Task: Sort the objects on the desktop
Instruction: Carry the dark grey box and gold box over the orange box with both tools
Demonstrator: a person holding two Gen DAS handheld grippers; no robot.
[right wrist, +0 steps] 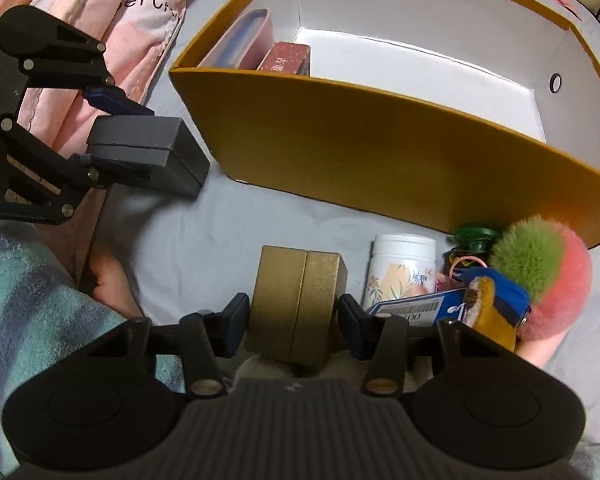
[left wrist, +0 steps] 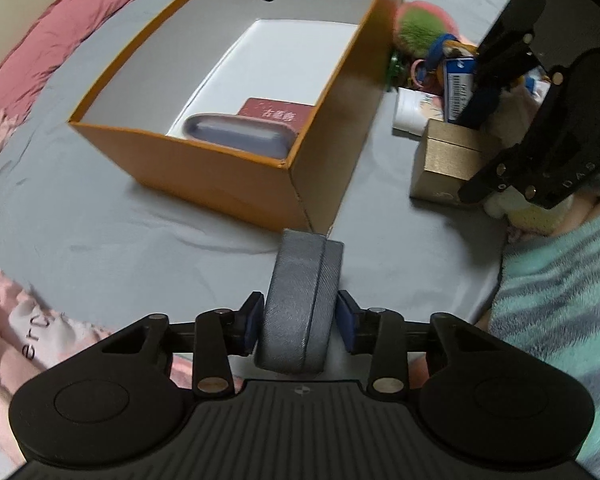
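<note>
My left gripper [left wrist: 298,322] is shut on a grey box [left wrist: 302,300] and holds it just in front of the orange box's [left wrist: 220,176] near corner; it also shows in the right wrist view [right wrist: 148,152]. My right gripper [right wrist: 292,318] has its jaws on either side of a gold box [right wrist: 300,300] on the grey sheet; the pads stand a little apart from its sides. The gold box also shows in the left wrist view [left wrist: 444,164]. Inside the orange box lie a red booklet [left wrist: 274,114] and a grey-lilac case [left wrist: 236,134].
Right of the gold box lie a white floral jar [right wrist: 400,268], a blue tagged item [right wrist: 416,308], a green and pink plush ball [right wrist: 540,268] and green trinkets [right wrist: 474,240]. Pink clothing [right wrist: 112,20] lies left. A striped sleeve [left wrist: 560,292] is near.
</note>
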